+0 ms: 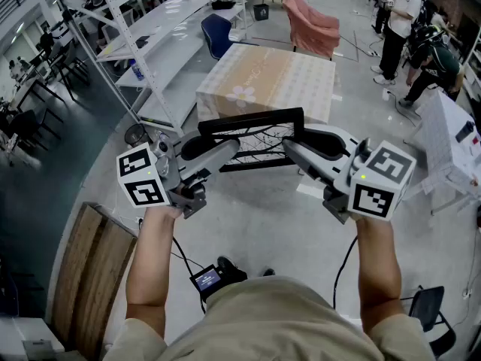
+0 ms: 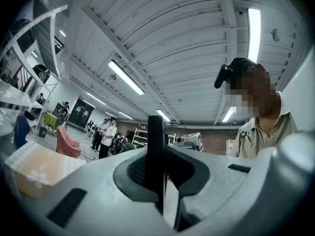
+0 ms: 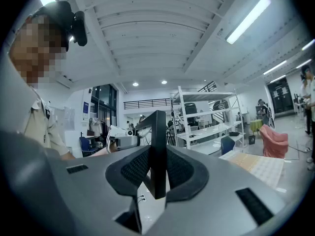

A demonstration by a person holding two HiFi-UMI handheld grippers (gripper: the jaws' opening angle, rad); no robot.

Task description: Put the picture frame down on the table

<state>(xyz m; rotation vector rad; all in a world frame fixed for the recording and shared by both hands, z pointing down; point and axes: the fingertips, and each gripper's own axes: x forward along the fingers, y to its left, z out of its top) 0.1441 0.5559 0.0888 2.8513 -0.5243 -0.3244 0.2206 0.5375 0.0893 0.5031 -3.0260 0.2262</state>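
Picture frame (image 1: pixel 254 120), black: I held it in the air over the grey floor (image 1: pixel 259 213), short of the cloth-covered table (image 1: pixel 263 81). My left gripper (image 1: pixel 228 150) and right gripper (image 1: pixel 291 148) were each clamped on a side edge of it. White shelving (image 1: pixel 169 22) stood left of that table.

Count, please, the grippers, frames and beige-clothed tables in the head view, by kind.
Frames: 1, the frame.
Grippers: 2, left gripper and right gripper, both shut on it.
Beige-clothed tables: 1, the table.
Total: 4.
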